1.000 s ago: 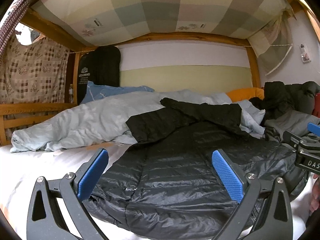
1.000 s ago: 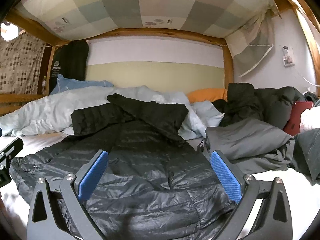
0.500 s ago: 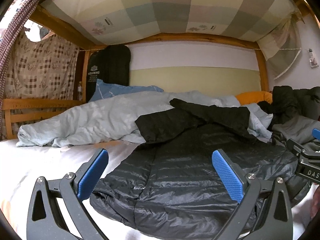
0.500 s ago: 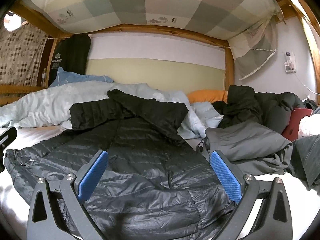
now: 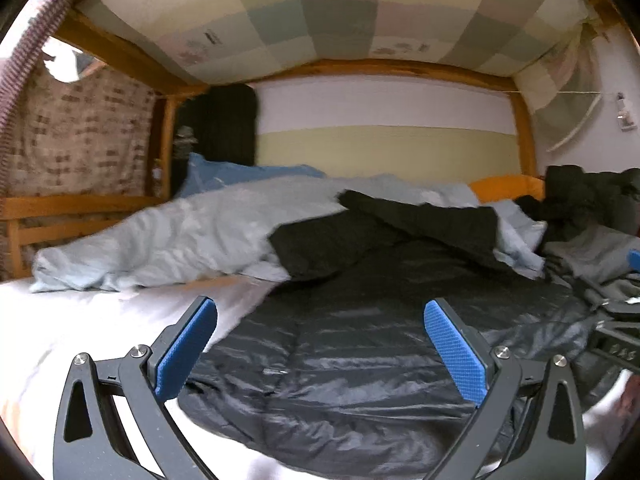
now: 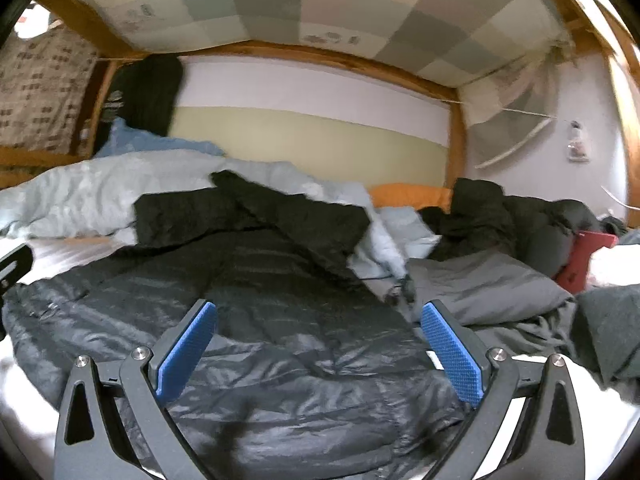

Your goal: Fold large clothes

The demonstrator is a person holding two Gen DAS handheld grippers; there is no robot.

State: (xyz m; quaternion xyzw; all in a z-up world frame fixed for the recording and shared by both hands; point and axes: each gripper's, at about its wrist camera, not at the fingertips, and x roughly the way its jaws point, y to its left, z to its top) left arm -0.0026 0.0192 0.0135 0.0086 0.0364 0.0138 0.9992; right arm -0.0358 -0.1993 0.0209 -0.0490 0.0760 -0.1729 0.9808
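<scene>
A large dark quilted puffer jacket lies spread flat on the white bed sheet, its far end folded over in matte black. My left gripper is open and empty above the jacket's near left edge. My right gripper is open and empty above the jacket toward its right side. The right gripper's body shows at the far right of the left wrist view.
A pale blue duvet lies bunched behind the jacket. Grey and black clothes are piled at the right, with a red object among them. A wooden bed frame and upper bunk close in the space.
Both grippers have shifted to the left and slightly back; the jacket sits further right in the left view. Both stay open. The jacket has not moved.
</scene>
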